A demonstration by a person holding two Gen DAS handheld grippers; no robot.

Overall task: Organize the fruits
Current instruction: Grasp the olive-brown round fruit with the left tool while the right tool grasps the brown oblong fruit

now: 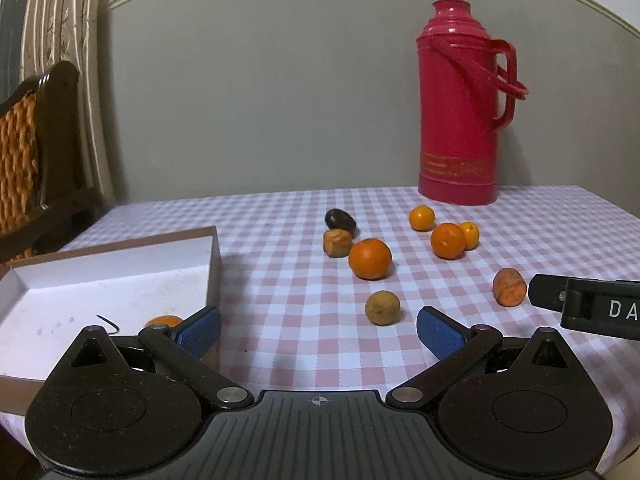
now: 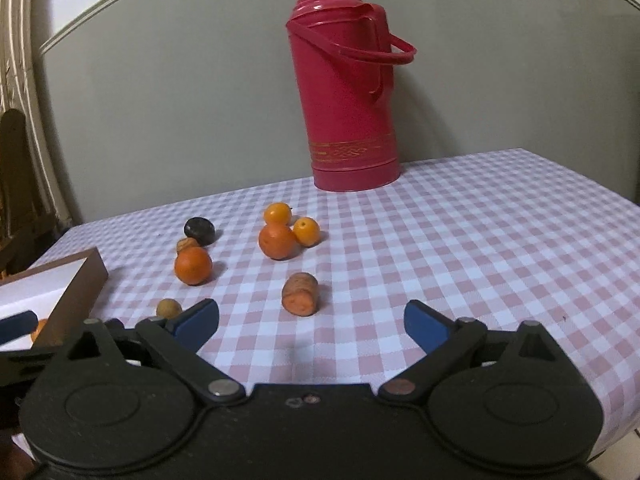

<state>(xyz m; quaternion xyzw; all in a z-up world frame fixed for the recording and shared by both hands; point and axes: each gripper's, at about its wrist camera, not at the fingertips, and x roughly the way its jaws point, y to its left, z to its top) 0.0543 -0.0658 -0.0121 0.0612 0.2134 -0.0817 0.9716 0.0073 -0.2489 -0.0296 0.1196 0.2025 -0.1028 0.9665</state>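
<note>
One orange fruit [image 1: 163, 321] is seen inside the shallow box [image 1: 108, 280], close to its near right corner and partly hidden behind the left gripper [image 1: 318, 330]. Eight fruits are scattered on the checked tablecloth [image 1: 520, 232] right of the box: a large orange [image 1: 369, 258], a dull yellow-brown fruit [image 1: 382, 307], a dark fruit [image 1: 340, 220] touching a brown one [image 1: 337, 243], and three oranges [image 2: 280, 236] clustered near the red flask [image 2: 344, 92]. Open cloth is noted right of the fruit, toward the table's right edge. The stubby carrot-coloured piece [image 2: 300, 294] lies with its long axis pointing toward the right gripper [image 2: 312, 320]. Both grippers' fingers are spread wide, holding nothing.
</note>
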